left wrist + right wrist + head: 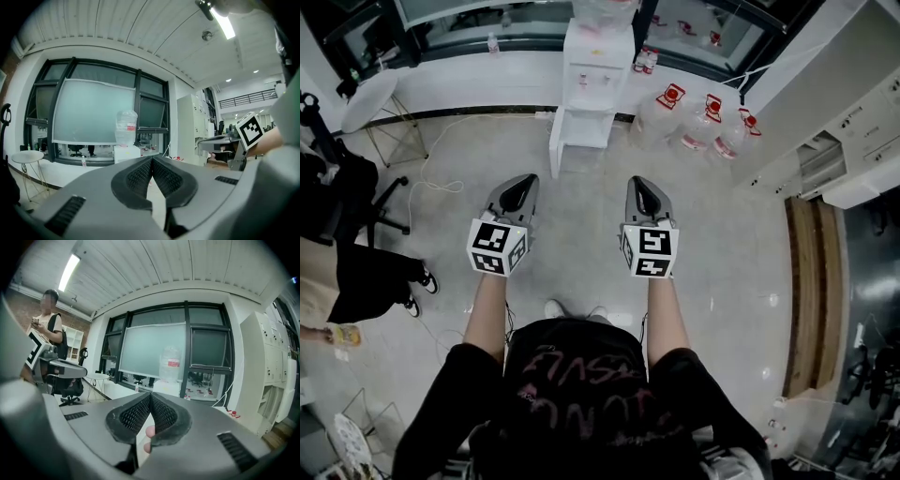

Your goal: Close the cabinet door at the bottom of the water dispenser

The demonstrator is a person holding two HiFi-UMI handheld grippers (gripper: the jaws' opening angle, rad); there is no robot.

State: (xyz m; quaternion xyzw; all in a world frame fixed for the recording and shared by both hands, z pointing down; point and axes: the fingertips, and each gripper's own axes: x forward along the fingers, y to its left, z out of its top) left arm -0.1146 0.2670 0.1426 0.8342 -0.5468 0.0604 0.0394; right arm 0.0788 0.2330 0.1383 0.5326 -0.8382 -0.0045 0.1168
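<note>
The white water dispenser (598,70) stands against the window wall, straight ahead of me and some way off. Its bottom cabinet door (557,142) is swung open to the left, so the lower compartment (589,127) shows. I hold both grippers level and side by side over the floor, well short of the dispenser. The left gripper (521,184) has its jaws together with nothing between them. The right gripper (641,186) is likewise shut and empty. The left gripper view shows the dispenser's bottle (125,126) just above the closed jaw tips (152,159). The right gripper view shows the bottle (171,363) above its tips (150,395).
Several water jugs with red caps (703,122) lie on the floor right of the dispenser. A round white table (367,98) and an office chair (342,202) are at the left, where a person (356,281) stands. White cabinets (853,141) line the right side.
</note>
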